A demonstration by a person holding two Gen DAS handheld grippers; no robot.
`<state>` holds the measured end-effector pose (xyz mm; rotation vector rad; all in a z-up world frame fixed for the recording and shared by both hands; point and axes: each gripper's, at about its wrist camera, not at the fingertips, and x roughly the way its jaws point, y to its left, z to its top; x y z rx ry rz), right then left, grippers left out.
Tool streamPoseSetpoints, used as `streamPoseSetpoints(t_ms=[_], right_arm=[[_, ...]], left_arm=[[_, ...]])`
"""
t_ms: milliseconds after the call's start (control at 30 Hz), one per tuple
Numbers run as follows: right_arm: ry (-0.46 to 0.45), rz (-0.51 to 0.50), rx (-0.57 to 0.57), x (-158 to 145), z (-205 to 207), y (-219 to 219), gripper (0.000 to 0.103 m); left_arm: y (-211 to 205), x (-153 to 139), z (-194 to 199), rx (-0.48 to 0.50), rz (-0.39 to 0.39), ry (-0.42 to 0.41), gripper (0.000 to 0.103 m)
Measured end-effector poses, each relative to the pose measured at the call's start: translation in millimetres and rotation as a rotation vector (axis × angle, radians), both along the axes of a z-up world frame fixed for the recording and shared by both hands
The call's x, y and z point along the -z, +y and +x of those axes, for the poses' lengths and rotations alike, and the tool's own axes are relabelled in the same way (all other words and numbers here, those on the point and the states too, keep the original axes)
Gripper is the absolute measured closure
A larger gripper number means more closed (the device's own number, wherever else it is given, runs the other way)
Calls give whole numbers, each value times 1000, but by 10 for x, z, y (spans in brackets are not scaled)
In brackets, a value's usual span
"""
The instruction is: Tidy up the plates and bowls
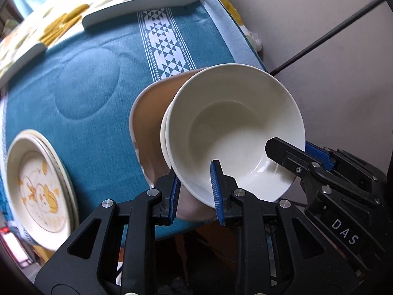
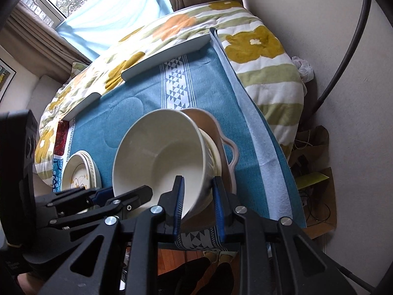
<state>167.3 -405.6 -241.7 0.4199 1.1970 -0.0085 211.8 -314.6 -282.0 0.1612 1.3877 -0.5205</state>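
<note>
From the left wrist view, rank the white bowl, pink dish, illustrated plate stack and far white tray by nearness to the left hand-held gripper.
1. White bowl, rim clamped in the left hand-held gripper.
2. Pink dish, just behind the bowl.
3. Illustrated plate stack, off left.
4. White tray, at the cloth's far edge.

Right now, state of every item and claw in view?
white bowl: nested on another bowl, gripped by both claws at its near rim
pink dish: under the bowls, on the teal cloth
patterned plates: stacked, on the teal cloth, untouched
left claw: shut on white bowl, one finger inside the rim
right claw: shut on white bowl, one finger inside the rim
</note>
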Motion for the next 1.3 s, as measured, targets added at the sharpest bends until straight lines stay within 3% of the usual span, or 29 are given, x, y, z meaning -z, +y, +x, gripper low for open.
streamPoseSetpoints(t_ms=[300,600,833,967,1067,1200,1300], right_arm=[[21,-14,-10,48,46,10,82],[47,-12,-19,94,91,-12,82],[45,-14,-47,59,128,-3,82],[14,35,-71,23,119,-5,82],[4,11,-90,-24,131,7,82],[-27,15,-84,-161,107,-71,82],[-47,18,-92,-299,89,-127,82]], left_arm=[[-85,1,-1,46,65,-34,82],[-237,12,-18,85,202,-111,81],[-224,20,-10,56,208,-119,81],[-182,-20,-46,34,183,-125,80],[-107,-95,-46,12,138,-111,80],[-8,-382,-74,-9,69,-151,80],[101,-694,-76,-19,-24,-194,78]])
